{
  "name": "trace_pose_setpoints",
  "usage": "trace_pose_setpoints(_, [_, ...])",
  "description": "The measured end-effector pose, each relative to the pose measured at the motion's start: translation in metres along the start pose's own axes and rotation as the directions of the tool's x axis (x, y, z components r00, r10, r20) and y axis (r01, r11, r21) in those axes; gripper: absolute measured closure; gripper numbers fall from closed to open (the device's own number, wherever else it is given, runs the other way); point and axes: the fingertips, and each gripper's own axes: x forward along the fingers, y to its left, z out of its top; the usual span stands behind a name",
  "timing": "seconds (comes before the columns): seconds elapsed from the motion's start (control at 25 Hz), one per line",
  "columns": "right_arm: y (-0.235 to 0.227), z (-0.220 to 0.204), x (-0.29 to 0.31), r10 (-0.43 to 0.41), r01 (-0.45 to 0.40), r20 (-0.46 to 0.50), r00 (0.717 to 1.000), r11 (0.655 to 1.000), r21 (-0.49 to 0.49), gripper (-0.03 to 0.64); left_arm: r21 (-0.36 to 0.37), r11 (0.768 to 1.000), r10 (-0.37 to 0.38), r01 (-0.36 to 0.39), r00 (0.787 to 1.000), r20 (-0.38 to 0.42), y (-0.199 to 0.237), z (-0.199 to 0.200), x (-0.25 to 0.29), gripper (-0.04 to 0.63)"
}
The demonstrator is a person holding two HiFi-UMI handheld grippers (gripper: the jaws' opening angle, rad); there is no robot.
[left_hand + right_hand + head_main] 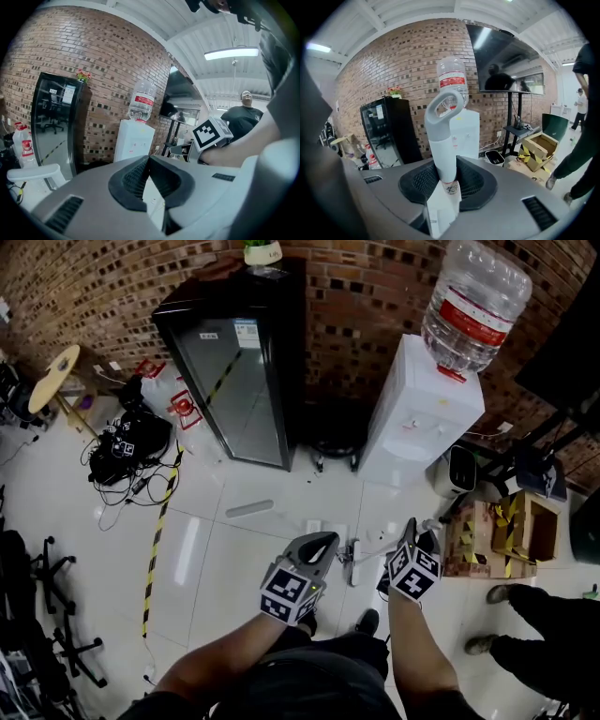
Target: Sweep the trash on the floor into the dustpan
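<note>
One handle in right gripper, left gripper closed

Brick wall, white tiled floor, black glass-door fridge, water dispenser

Through my right tool's camera I see its jaws closed on a white handle that stands upright between the pads, a paper label hanging at its lower end. The handle ends in a grey loop. Behind it a white water dispenser carries a clear bottle against the brick wall. A black glass-door fridge stands to the left, a dark screen hangs on the right, and an open cardboard box sits on the floor below it.
</note>
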Motion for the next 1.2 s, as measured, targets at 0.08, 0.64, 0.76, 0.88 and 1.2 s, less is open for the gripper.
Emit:
trace_pose_setpoints(0.08, [0.007,0.002,-0.001,0.003,-0.003,0.001,1.000,0.999,0.034,0.500,0.001,1.000,-0.001,0.001,1.000,0.002,0.002,-0.001,-0.004,0.591])
trace_pose_setpoints(0.64, [-0.037,0.031,-0.078,-0.011,0.004,0.089,0.996,0.998,0.070,0.502,0.071,0.995,-0.075,0.071,0.996,0.047,-0.027,0.049,0.003,0.591])
trace_pose_setpoints(0.76, [-0.047,0.062,-0.109,0.044,-0.047,0.152,0.987,0.999,0.015,0.502,0.112,0.989,-0.107,0.099,0.992,0.070,-0.051,0.079,0.007,0.591])
trace_pose_setpoints(0.88, [-0.069,0.103,-0.137,0.137,-0.126,0.202,0.970,0.990,-0.069,0.502,0.129,0.985,-0.130,0.115,0.986,0.109,-0.085,0.114,0.019,0.591])
trace_pose_setpoints(1.2, [-0.148,0.203,-0.215,0.308,-0.258,0.295,0.905,0.946,-0.194,0.502,0.114,0.987,-0.128,0.113,0.982,0.140,-0.160,0.179,0.046,0.591])
